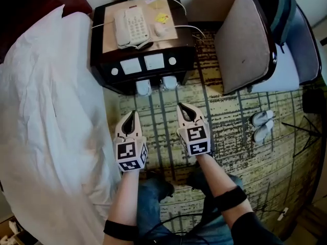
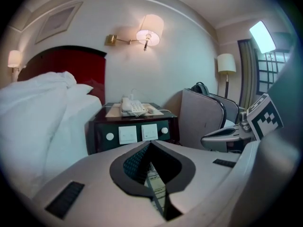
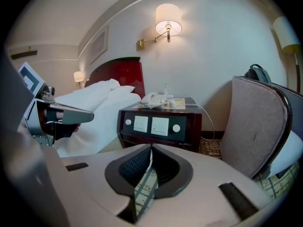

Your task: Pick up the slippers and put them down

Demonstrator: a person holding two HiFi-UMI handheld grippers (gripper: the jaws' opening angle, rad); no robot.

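**Fingers:** closed on both the left gripper (image 1: pixel 131 115) and the right gripper (image 1: pixel 185 108), tips together with nothing between them. **Pose:** the two grippers are held side by side and parallel. They pitch downward over the yellow-and-dark patterned carpet (image 1: pixel 240 152), facing one dark wooden nightstand (image 1: pixel 110 60) that carries one white push-button telephone (image 1: pixel 130 27). **Task objects:** two white slippers (image 1: pixel 262 124) lie paired on the carpet, well apart to the right of the right gripper, near one grey upholstered armchair (image 1: pixel 245 40). One white-covered bed (image 1: pixel 46 111) lies beside the left gripper.
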